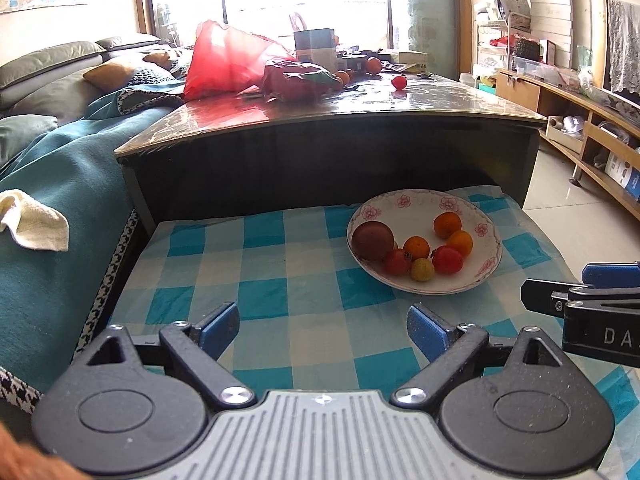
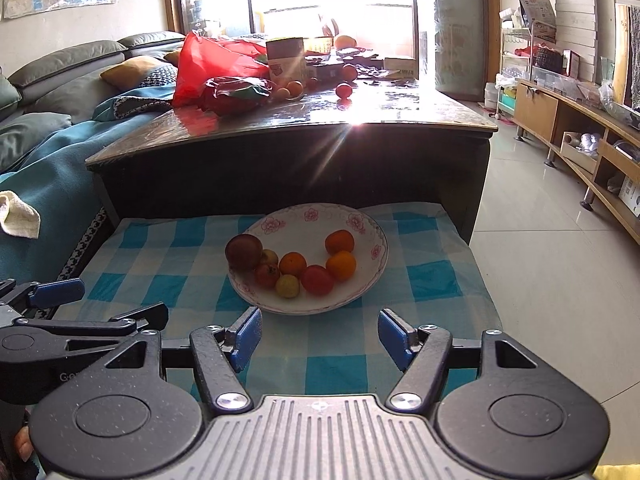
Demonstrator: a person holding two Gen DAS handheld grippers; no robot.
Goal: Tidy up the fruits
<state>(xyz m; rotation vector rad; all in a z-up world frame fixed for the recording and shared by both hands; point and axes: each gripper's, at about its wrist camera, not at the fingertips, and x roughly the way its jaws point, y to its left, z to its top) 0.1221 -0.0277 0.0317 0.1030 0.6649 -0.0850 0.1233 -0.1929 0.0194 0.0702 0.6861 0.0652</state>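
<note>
While two hand-held grippers hover low over a blue-and-white checked cloth, a white floral-rimmed plate sits on that cloth holding the fruit. The left gripper has its blue-padded fingers spread wide with only cloth showing between them; the right gripper is likewise spread wide and holds nothing, its tips just short of the plate's near rim. On the right gripper's black body, seen from the left wrist camera, the white letters "DA" can be read before the frame cuts them off; faint lettering on the left gripper, seen from the right wrist camera, is too blurred to read. On the shallow, round, glossy plate lie a large dull-red round fruit, three smooth orange citrus, glossy red tomatoes and a small yellowish fruit, clustered toward its near side. Beyond the cloth rises a dark table with a reflective top, where a crumpled red plastic bag, a box with illegible print and a loose red tomato lie far off. To the left, a teal blanket drapes a sofa, with a cream towel on it.
</note>
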